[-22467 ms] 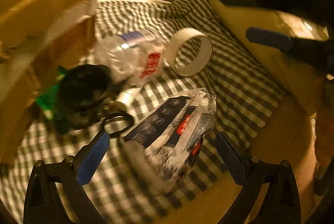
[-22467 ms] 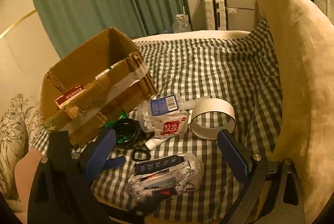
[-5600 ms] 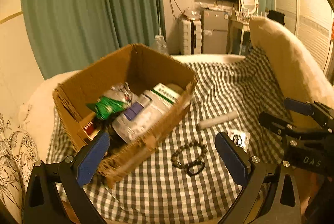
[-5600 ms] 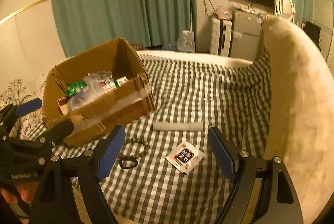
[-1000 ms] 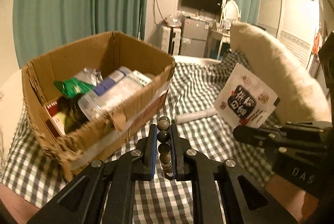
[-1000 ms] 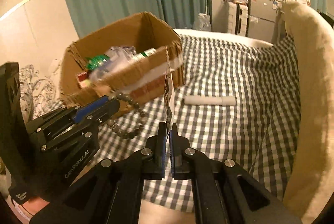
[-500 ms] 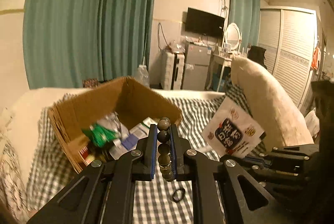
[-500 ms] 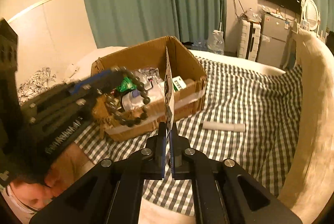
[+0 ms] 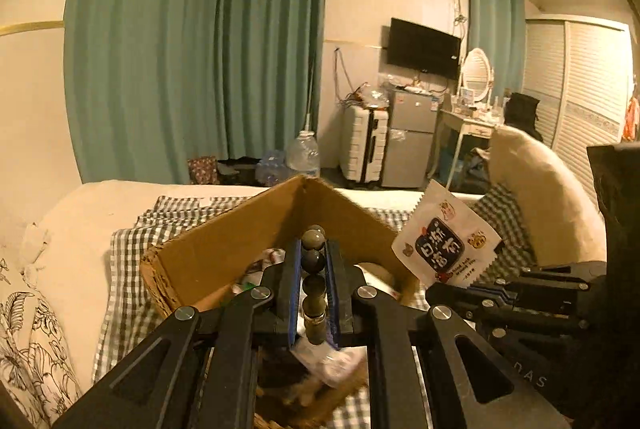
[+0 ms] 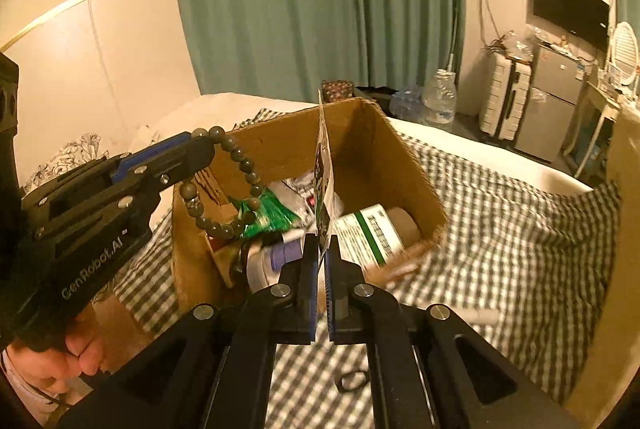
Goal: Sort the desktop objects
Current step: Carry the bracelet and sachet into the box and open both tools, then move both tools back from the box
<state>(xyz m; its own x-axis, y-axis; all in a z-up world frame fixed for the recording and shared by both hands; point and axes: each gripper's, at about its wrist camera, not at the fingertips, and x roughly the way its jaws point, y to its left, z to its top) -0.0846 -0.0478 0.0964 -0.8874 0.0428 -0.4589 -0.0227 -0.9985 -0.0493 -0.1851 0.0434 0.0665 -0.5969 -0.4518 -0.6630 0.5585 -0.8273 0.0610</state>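
Note:
My left gripper (image 9: 313,253) is shut on a bracelet of dark beads (image 9: 313,261), held over the open cardboard box (image 9: 240,241). In the right wrist view the bracelet (image 10: 256,189) hangs in a loop from the left gripper (image 10: 200,145) above the box's left side. My right gripper (image 10: 319,245) is shut on a white sachet with a black label (image 10: 325,169), seen edge-on over the box (image 10: 400,165). The left wrist view shows the sachet (image 9: 446,243) face-on at the box's right corner, above the right gripper (image 9: 448,295).
The box holds a green packet (image 10: 268,215), a white bottle with a green label (image 10: 368,233) and other items. On the checked cloth (image 10: 520,229) lie a white tube (image 10: 480,315) and a black ring (image 10: 352,379). A cream cushion (image 9: 540,205) rises at the right.
Both grippers have risen and moved toward the box, carrying the bracelet and the sachet. They now hang over its opening; the grips have not changed.

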